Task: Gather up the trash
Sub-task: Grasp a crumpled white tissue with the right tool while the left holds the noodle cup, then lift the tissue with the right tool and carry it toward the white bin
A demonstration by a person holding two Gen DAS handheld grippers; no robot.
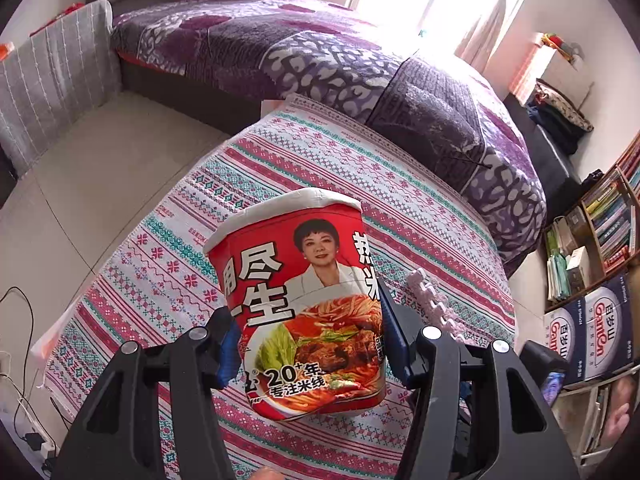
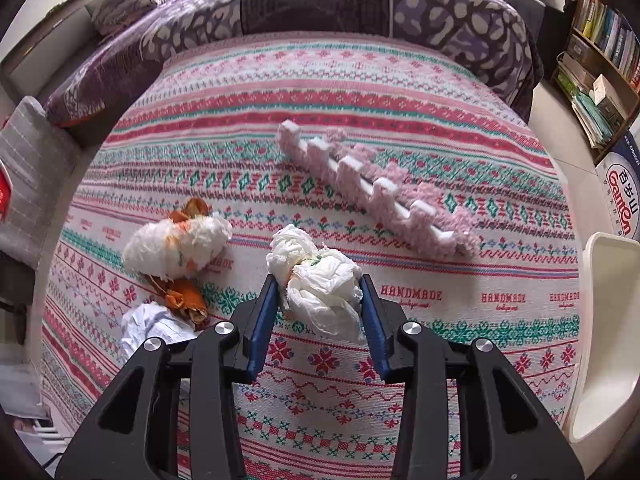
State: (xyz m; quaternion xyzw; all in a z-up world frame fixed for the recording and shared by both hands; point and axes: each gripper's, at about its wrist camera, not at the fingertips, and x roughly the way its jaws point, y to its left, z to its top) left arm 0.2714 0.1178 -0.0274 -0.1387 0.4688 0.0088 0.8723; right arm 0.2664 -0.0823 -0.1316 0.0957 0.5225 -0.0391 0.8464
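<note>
My left gripper is shut on a red instant rice-noodle cup and holds it upright above the patterned tablecloth. My right gripper is shut on a crumpled white tissue wad just over the cloth. To its left lie a shredded white paper ball with orange peel, more orange peel and a crumpled white paper.
A pink fluffy foam strip with square teeth lies on the cloth beyond the tissue; it also shows in the left wrist view. A purple bed is behind the table. A bookshelf and water boxes stand right. A white chair is at right.
</note>
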